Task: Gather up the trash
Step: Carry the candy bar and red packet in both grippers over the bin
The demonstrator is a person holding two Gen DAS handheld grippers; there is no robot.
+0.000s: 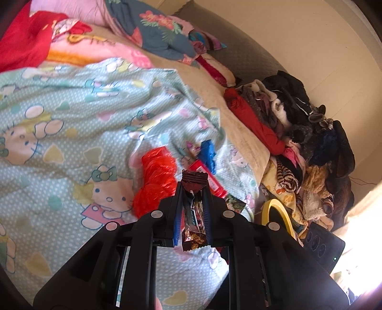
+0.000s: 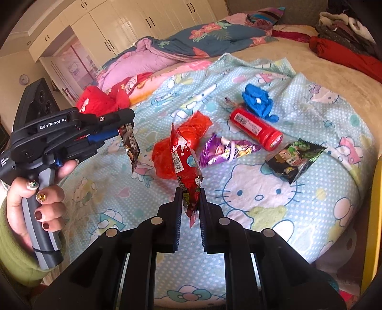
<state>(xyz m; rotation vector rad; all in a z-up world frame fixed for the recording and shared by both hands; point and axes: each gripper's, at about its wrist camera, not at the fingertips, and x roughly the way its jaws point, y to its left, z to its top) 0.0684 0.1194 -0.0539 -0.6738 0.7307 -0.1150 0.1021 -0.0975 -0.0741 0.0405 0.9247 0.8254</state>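
Note:
My left gripper (image 1: 193, 188) is shut on a brown snack wrapper (image 1: 193, 214) and holds it above the bed; the right wrist view shows that gripper (image 2: 124, 130) at left with the wrapper (image 2: 131, 147) hanging from it. My right gripper (image 2: 190, 194) is shut on a red snack wrapper (image 2: 185, 164), raised above the Hello Kitty sheet (image 2: 262, 202). On the sheet lie a red plastic bag (image 2: 181, 140), a purple wrapper (image 2: 226, 150), a red tube (image 2: 255, 128), a blue crumpled glove (image 2: 257, 100) and a black-green packet (image 2: 296, 157).
A pile of clothes (image 1: 298, 133) lies along the bed's right side by the wall. A yellow-rimmed bin (image 1: 277, 214) stands beside the bed. Quilts and a red garment (image 2: 102, 100) lie at the bed's far end. Wardrobes (image 2: 143, 21) stand behind.

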